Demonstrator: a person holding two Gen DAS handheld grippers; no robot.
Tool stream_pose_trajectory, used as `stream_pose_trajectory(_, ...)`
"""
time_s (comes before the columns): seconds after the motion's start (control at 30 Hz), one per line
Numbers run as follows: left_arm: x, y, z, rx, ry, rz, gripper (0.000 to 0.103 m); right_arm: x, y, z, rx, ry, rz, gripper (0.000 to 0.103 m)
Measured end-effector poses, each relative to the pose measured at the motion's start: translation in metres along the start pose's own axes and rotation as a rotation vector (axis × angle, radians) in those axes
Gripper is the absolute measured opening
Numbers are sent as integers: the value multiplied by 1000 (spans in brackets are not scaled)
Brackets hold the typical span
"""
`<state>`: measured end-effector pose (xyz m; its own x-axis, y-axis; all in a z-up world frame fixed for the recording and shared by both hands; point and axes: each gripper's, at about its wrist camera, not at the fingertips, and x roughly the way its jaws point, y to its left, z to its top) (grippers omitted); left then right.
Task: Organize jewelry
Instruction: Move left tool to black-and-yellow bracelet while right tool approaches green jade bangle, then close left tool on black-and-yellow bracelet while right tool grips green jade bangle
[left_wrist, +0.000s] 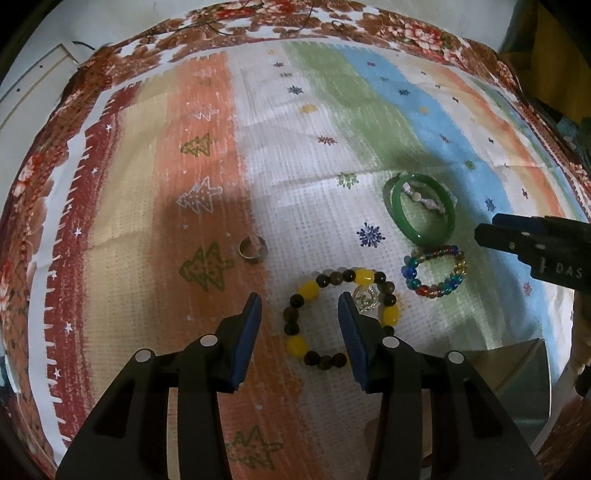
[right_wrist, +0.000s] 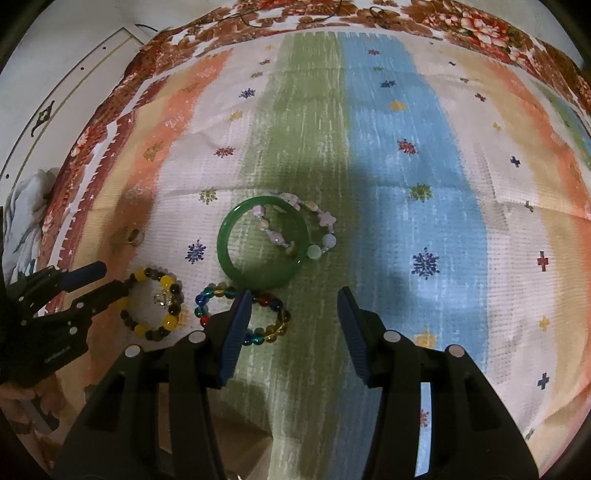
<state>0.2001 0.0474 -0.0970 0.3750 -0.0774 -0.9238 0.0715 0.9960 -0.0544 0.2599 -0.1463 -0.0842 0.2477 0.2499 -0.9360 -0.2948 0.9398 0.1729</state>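
Note:
My left gripper (left_wrist: 300, 304) is open and empty, its jaws straddling the left part of a yellow-and-dark bead bracelet (left_wrist: 295, 345) that lies on the cloth. A clear ring (left_wrist: 365, 300) lies inside it. A silver ring (left_wrist: 252, 250) lies to the left. A green bangle (left_wrist: 406, 225) with a pale bead bracelet (left_wrist: 424, 197) and a multicolour bead bracelet (left_wrist: 436, 271) lie to the right. My right gripper (right_wrist: 293, 301) is open and empty, just in front of the green bangle (right_wrist: 236, 266), its left finger over the multicolour bracelet (right_wrist: 266, 332).
A striped cloth (left_wrist: 314, 110) with tree and snowflake prints covers a floral tablecloth (left_wrist: 406, 33). A grey box corner (left_wrist: 524, 365) sits at the lower right of the left wrist view. A white wall panel (right_wrist: 55, 92) stands beyond the table's left edge.

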Motion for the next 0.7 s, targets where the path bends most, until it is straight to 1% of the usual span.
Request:
stream_pose_trajectory(0.43, 22, 2, -1, 16, 53, 17, 43, 20, -5, 9, 22, 29, 4, 50)
stream_pose_trajectory(0.7, 28, 2, -3, 27, 63, 20, 43, 29, -14, 16, 62, 38, 30, 50)
